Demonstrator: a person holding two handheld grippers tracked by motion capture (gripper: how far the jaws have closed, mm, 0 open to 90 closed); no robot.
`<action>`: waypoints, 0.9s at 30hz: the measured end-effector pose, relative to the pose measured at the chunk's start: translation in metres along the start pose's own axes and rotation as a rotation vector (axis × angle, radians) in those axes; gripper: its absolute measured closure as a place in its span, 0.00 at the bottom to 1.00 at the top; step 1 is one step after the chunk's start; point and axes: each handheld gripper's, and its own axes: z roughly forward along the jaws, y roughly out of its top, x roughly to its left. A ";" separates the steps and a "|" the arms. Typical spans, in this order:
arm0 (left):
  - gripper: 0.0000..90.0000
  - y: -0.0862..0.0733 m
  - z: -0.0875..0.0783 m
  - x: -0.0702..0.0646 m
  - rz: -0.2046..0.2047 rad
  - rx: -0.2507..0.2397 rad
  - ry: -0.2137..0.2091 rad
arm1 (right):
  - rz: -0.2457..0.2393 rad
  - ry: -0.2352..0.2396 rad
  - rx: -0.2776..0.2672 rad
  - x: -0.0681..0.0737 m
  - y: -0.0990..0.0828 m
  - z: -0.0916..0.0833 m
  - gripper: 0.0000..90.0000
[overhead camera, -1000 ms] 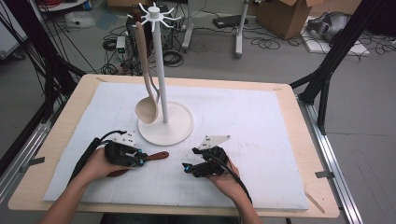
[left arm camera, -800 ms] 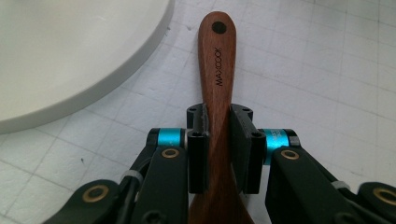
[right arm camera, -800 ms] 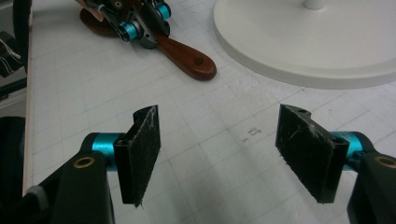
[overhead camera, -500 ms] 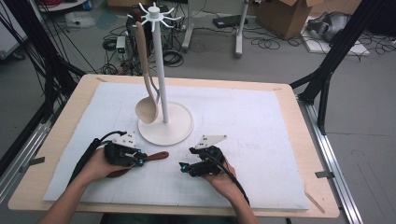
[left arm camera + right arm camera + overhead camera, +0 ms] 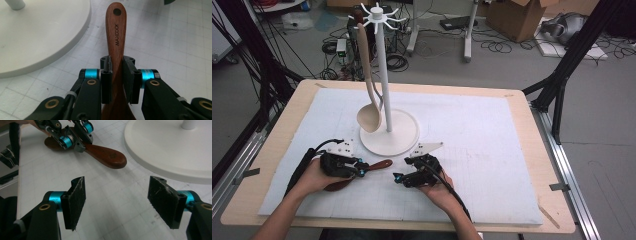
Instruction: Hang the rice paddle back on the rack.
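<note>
A dark wooden spoon (image 5: 379, 164) lies low over the white mat, its handle end with a hole pointing right. My left gripper (image 5: 360, 168) is shut on the handle; in the left gripper view the pads (image 5: 107, 72) press both sides of the spoon handle (image 5: 115, 32). My right gripper (image 5: 398, 178) points left at that handle end, a short gap away. In the right gripper view its jaws stand wide apart around bare mat (image 5: 116, 200), with the spoon handle (image 5: 107, 156) and the left gripper (image 5: 75, 137) beyond them.
A white hook stand (image 5: 383, 75) on a round base (image 5: 399, 140) rises just behind both grippers, and a beige ladle (image 5: 368, 117) hangs from it. The base rim (image 5: 37, 32) lies close to the spoon. White mat (image 5: 492, 150) stretches to the right.
My right gripper has slid a little to the left, closer to the spoon's handle end. The left gripper and the spoon have kept still.
</note>
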 end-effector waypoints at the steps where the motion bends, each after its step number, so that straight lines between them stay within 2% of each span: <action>1: 0.87 0.001 -0.001 -0.001 0.001 -0.008 -0.001 | 0.005 0.003 -0.002 0.000 0.001 0.001 0.34; 6: 0.87 0.006 -0.003 -0.004 0.005 -0.052 -0.014 | 0.036 0.036 -0.012 0.001 0.007 0.008 0.38; 9: 0.87 0.006 -0.001 -0.004 0.014 -0.042 -0.025 | 0.052 0.058 -0.011 0.000 0.010 0.014 0.43; 13: 0.87 0.008 0.001 -0.008 0.015 -0.059 -0.031 | 0.094 0.089 -0.001 -0.001 0.010 0.022 0.50; 14: 0.87 0.008 0.000 -0.008 0.026 -0.054 -0.032 | 0.100 0.102 -0.001 -0.001 0.011 0.023 0.54; 15: 0.87 0.009 0.000 -0.009 0.018 -0.062 -0.034 | 0.109 0.118 -0.008 -0.001 0.011 0.023 0.56; 18: 0.87 0.009 -0.001 -0.009 0.020 -0.070 -0.037 | 0.113 0.120 -0.023 0.000 0.013 0.023 0.61; 20: 0.86 0.009 -0.002 -0.009 0.027 -0.065 -0.038 | 0.133 0.135 -0.024 -0.002 0.014 0.021 0.64; 22: 0.86 0.008 -0.002 -0.008 0.010 -0.067 -0.049 | 0.131 0.141 -0.017 -0.002 0.015 0.021 0.64; 25: 0.83 0.005 0.000 -0.007 0.002 -0.026 -0.056 | 0.131 0.164 -0.020 -0.001 0.017 0.020 0.67; 27: 0.80 0.002 0.002 -0.006 -0.019 -0.014 -0.062 | 0.114 0.172 -0.014 0.001 0.020 0.021 0.68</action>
